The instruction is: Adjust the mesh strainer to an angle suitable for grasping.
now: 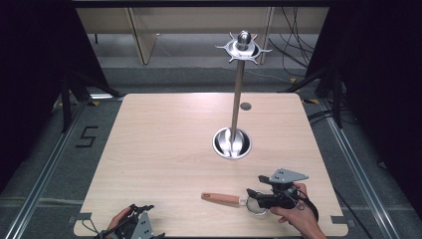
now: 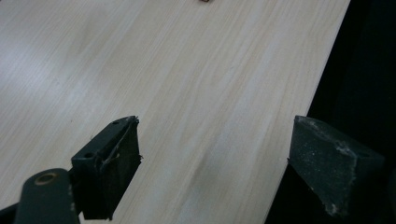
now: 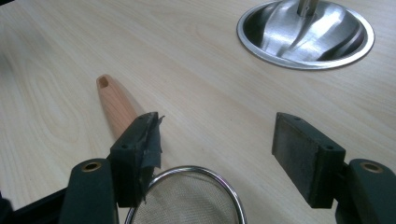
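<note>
A small strainer with a wooden handle point(image 1: 219, 197) and a round wire-mesh bowl point(image 3: 191, 200) lies flat near the table's front right. My right gripper point(image 1: 255, 185) hovers over the bowl end, jaws wide apart. In the right gripper view point(image 3: 219, 144) one pad stands beside the handle point(image 3: 114, 105) where it meets the rim, and the other pad is clear of the strainer. Nothing is pinched. My left gripper point(image 1: 142, 207) rests at the front left edge, open, with bare wood between its pads point(image 2: 215, 154).
A metal stand rises from a round dished base point(image 1: 232, 143) in the middle right of the table point(image 1: 164, 139); its pole point(image 1: 238, 89) carries a ring of hooks point(image 1: 243, 47) at the top. The base point(image 3: 306, 35) lies just beyond my right gripper. A grey disc point(image 1: 245, 106) sits behind.
</note>
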The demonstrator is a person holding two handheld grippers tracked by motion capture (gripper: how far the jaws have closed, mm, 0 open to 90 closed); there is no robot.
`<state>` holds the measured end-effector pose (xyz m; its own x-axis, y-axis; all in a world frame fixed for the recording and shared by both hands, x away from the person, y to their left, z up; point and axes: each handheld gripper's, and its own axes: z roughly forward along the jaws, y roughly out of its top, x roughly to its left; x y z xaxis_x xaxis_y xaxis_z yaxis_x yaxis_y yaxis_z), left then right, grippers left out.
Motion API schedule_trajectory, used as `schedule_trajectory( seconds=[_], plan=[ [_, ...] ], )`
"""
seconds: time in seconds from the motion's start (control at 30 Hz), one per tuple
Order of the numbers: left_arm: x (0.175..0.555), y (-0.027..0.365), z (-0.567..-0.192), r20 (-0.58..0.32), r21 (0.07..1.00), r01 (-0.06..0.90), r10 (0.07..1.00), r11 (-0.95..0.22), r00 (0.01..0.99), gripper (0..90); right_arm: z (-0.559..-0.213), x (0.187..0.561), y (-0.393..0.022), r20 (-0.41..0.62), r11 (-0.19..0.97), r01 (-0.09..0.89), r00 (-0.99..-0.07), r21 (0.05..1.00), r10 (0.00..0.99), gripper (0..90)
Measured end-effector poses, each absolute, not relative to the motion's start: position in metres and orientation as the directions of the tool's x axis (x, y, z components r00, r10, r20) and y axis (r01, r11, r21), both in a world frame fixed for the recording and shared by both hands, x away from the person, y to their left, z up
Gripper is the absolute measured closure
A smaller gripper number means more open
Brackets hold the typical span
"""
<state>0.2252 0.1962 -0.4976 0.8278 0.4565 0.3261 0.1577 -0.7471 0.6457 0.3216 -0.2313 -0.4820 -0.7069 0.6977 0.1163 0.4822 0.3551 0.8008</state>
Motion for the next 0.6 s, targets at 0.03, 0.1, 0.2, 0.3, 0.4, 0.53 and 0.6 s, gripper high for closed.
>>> schedule_trajectory(
  seconds=[0.03, 0.1, 0.2, 0.3, 0.4, 0.53, 0.6],
  plan=[
    [0.2248, 0.1962, -0.4976, 0.327, 0.645, 0.158, 0.457, -0.747, 0.828, 15.8, -0.4822, 0.3218, -0.2311, 0.114, 0.358, 0.481, -0.709, 0.8, 0.696, 33.5],
    [0.2246, 0.1964, -0.4978, 0.327, 0.644, 0.158, 0.457, -0.748, 0.827, 15.8, -0.4816, 0.3221, -0.2306, 0.113, 0.357, 0.475, -0.712, 0.804, 0.693, 33.5],
    [0.2248, 0.1967, -0.4969, 0.329, 0.637, 0.16, 0.453, -0.754, 0.829, 15.8, -0.4807, 0.3214, -0.2306, 0.121, 0.356, 0.484, -0.711, 0.799, 0.693, 33.5],
    [0.2247, 0.1966, -0.4972, 0.338, 0.635, 0.16, 0.458, -0.756, 0.822, 15.8, -0.4818, 0.3225, -0.2294, 0.123, 0.356, 0.481, -0.714, 0.801, 0.689, 33.5],
    [0.2245, 0.1962, -0.4969, 0.32, 0.639, 0.164, 0.454, -0.751, 0.831, 15.8, -0.4817, 0.3222, -0.2293, 0.107, 0.364, 0.473, -0.714, 0.803, 0.692, 33.5],
    [0.2247, 0.1959, -0.4979, 0.326, 0.646, 0.158, 0.456, -0.747, 0.828, 15.8, -0.4816, 0.3219, -0.2279, 0.116, 0.369, 0.48, -0.719, 0.796, 0.685, 33.5],
    [0.2249, 0.1959, -0.4981, 0.325, 0.646, 0.159, 0.457, -0.747, 0.828, 15.8, -0.4814, 0.3223, -0.2261, 0.118, 0.379, 0.474, -0.732, 0.795, 0.671, 33.5]
  ],
)
